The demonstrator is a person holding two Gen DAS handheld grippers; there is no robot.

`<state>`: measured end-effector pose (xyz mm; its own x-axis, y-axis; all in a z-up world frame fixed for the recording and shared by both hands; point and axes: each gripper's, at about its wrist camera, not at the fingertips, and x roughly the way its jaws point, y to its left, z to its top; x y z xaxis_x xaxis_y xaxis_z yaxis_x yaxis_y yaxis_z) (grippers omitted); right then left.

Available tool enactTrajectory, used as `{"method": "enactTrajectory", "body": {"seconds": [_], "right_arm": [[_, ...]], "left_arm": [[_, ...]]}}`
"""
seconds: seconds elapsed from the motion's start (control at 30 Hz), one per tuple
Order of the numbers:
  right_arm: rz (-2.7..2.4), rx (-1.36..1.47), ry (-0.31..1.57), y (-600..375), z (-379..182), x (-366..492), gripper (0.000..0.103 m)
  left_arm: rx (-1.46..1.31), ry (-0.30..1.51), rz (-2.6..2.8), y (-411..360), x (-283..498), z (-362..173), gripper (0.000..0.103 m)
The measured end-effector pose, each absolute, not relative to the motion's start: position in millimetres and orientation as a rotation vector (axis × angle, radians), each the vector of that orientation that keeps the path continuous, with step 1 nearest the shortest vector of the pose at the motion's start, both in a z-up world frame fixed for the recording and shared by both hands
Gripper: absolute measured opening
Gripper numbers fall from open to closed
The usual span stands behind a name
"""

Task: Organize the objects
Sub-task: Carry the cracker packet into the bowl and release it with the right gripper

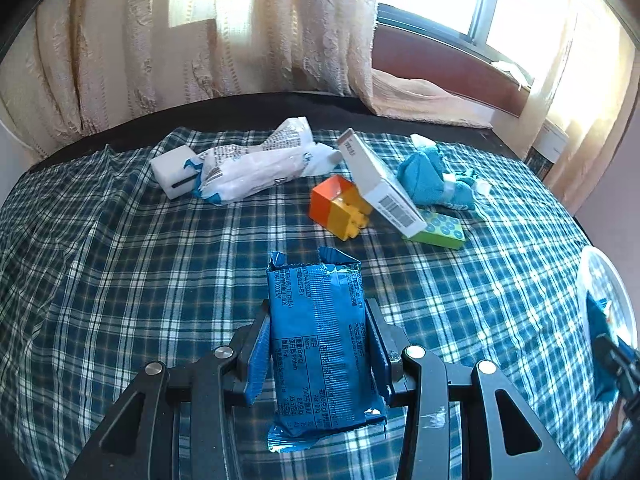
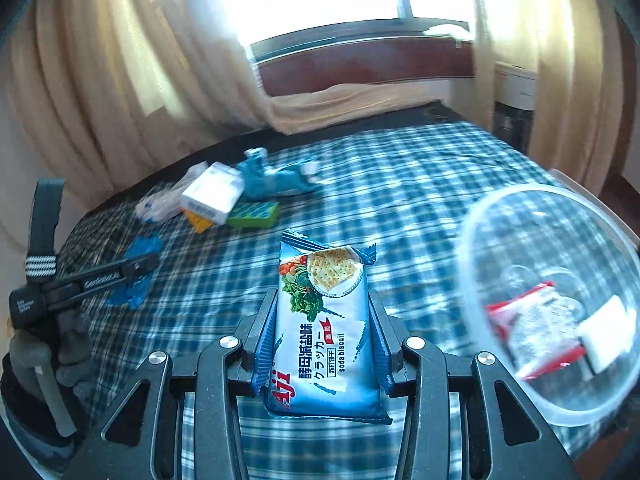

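Between my left fingers (image 1: 318, 344) sits a blue packet (image 1: 320, 352), back side up with its printed nutrition table showing; both pads press its long edges, so I am gripping it above the plaid cloth (image 1: 120, 280) on the worktop. My right fingers (image 2: 322, 334) are clamped the same way on a biscuit pack (image 2: 324, 336), front up, with crackers and greens pictured on it. Just to its right stands a clear bowl (image 2: 500, 400) holding a red sachet (image 2: 528, 332) and a small white block (image 2: 608, 336). In the left view that bowl shows only as a rim at the far right edge.

Further out lies the loose pile. A white carton (image 1: 380, 184) with a barcode leans tilted, its lower end on a green block (image 1: 440, 230) and its side touching an orange-and-yellow brick (image 1: 340, 208). Behind the carton is a teal cloth toy (image 1: 428, 180). To the left, apart from these, a crumpled white wrapper (image 1: 256, 164) rests against a white box (image 1: 172, 172).

Beyond the cloth's far edge hang cream curtains (image 1: 200, 40), with a bright window (image 1: 520, 0) and a brown sill to the right.
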<state>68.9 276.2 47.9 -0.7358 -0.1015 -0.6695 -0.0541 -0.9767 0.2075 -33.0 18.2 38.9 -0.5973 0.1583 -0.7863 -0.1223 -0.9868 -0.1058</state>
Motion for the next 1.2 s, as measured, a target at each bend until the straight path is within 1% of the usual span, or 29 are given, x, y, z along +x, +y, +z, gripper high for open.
{"method": "enactTrajectory", "body": {"seconds": [0.63, 1.2], "right_arm": [[-3.086, 1.078, -0.565, 389, 61, 91, 0.042], [-3.117, 1.136, -0.639, 460, 54, 73, 0.042]], "left_arm": [[-1.304, 0.051, 2.616, 78, -24, 46, 0.045], [-1.252, 0.178, 2.534, 148, -19, 55, 0.045]]}}
